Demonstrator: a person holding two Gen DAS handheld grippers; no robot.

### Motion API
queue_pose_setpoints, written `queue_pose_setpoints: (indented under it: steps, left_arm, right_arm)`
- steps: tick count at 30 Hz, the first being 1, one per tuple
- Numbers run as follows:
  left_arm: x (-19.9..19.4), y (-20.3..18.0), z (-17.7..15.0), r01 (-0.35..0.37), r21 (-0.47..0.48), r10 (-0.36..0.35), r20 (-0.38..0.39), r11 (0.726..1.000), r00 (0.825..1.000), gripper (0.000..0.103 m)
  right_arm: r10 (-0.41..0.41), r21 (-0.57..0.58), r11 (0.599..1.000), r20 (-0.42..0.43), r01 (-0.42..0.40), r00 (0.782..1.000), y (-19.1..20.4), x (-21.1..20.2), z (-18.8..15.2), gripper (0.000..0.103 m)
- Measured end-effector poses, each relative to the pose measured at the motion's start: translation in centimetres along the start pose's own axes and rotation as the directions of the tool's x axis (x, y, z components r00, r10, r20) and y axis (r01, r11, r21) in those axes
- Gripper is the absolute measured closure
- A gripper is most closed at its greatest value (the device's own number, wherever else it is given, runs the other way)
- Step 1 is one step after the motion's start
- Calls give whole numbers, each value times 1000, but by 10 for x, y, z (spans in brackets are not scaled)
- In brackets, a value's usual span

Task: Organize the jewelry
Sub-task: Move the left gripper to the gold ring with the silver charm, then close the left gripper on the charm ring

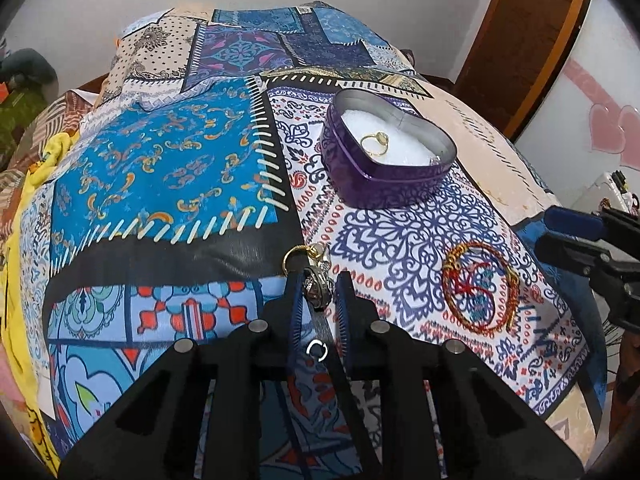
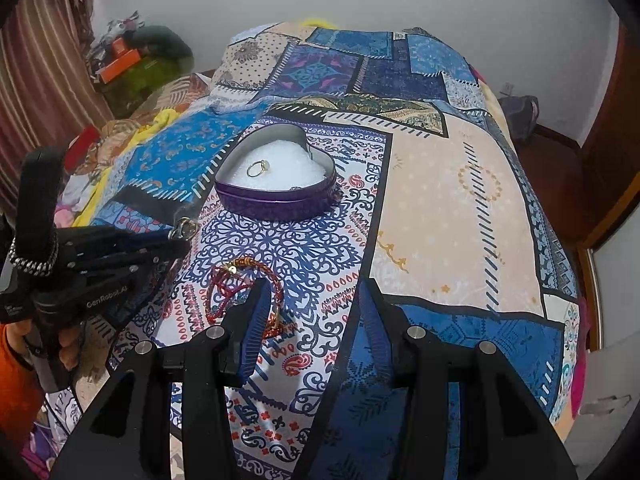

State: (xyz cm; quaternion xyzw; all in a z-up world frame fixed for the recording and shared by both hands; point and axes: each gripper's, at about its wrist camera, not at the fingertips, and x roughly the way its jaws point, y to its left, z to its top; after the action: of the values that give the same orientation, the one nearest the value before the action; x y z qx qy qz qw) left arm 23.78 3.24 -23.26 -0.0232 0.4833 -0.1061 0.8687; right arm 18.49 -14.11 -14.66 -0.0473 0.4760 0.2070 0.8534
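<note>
A purple heart-shaped tin (image 1: 384, 178) (image 2: 276, 200) with white lining stands open on the patterned bedspread; a gold ring (image 1: 375, 143) (image 2: 258, 168) lies inside. My left gripper (image 1: 318, 280) (image 2: 182, 236) is shut on a silver patterned ring (image 1: 319, 290), with a gold ring (image 1: 296, 256) and a small clasp sticking out past its tips. A red and gold bracelet (image 1: 480, 290) (image 2: 236, 280) lies on the cloth to its right. My right gripper (image 2: 312, 292) is open and empty, its left finger just over the bracelet.
The bedspread (image 2: 440, 200) covers a bed; its edge drops off at the right. Clothes and boxes (image 2: 128, 60) pile at the far left. A wooden door frame (image 1: 520, 40) stands at the right.
</note>
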Motion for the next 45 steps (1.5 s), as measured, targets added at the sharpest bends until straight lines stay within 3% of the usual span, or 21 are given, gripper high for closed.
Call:
queue_pose_setpoints:
  steps: [24, 26, 30, 35, 41, 45]
  left_arm:
    - [-51, -27, -37, 10, 113, -12, 18, 994, 1000, 89]
    - [-52, -29, -39, 0, 118, -2, 18, 993, 1000, 87]
    - [-57, -24, -45, -41, 109, 38, 27, 993, 999, 74]
    - [-59, -11, -52, -20, 55, 19, 11, 998, 1000, 74]
    - [-56, -15, -50, -34, 67, 31, 33, 997, 999, 74]
    - [-42, -16, -45, -22, 69, 22, 3, 997, 1000, 74]
  right_arm:
    - [12, -21, 1000, 4, -12, 1000, 9, -7, -2, 61]
    - [12, -21, 1000, 6, -12, 1000, 9, -8, -2, 61]
    - [12, -15, 1000, 8, -12, 1000, 7, -10, -3, 61]
    - [10, -10, 1000, 5, -10, 1000, 6, -9, -4, 61]
    - [15, -1, 1000, -2, -15, 1000, 4, -7, -6, 61]
    - [15, -5, 1000, -7, -15, 1000, 4, -7, -7, 61]
